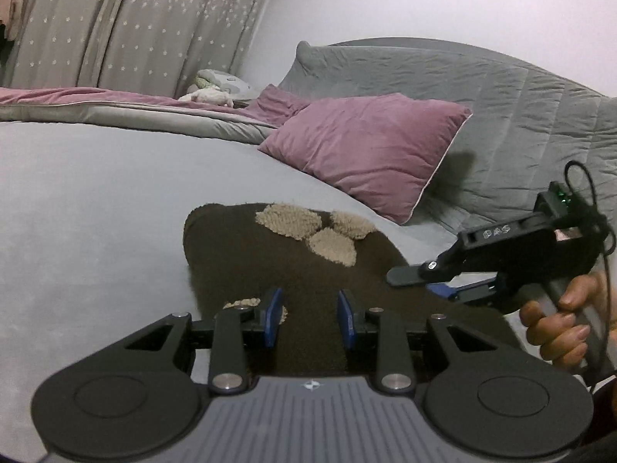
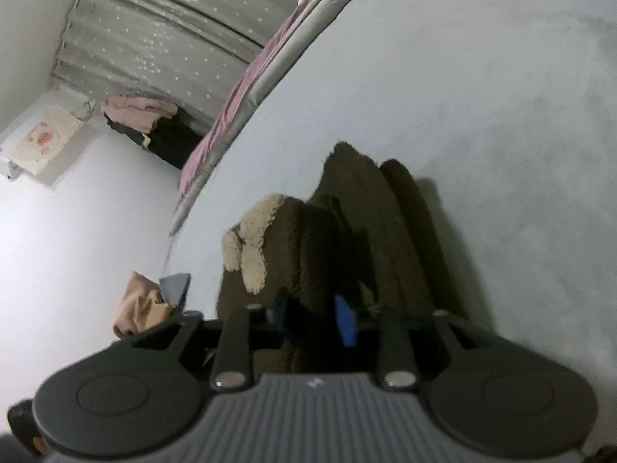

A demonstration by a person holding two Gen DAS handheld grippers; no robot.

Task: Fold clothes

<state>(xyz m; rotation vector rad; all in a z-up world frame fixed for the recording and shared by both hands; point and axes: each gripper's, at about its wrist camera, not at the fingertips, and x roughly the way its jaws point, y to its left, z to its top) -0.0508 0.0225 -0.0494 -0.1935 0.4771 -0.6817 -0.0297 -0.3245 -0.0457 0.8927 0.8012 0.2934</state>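
We're on a bed (image 1: 96,200), pale grey sheet, smooth and flat, which is why it serves as the folding surface. The garment (image 1: 293,270) is dark brown fleece with tan shearling-like patches (image 1: 304,227), fuzzy and thick; it lies near the front edge, in the middle of the left wrist view, right under both tools.

Left gripper (image 1: 310,318): jaws spread, blue pads standing apart over the brown fabric, nothing caught between them. We judge it's hovering low to come down on an edge. A bit of tan pile shows just beside its left pad.

Right gripper (image 2: 316,318): in its own view brown fleece bunches up between the blue pads and rises in soft ridges, so it looks to be pinching the garment; blur makes us less than sure. From the left wrist view we see it coming in from the right, held by a hand (image 1: 559,320), fingers low at the garment's right edge, probably lifting that side for a fold.

Far side: a mauve pillow (image 1: 370,146), velvety with pale piping, leaning on a quilted grey headboard (image 1: 501,96). Star-print curtains (image 1: 135,19) far left.
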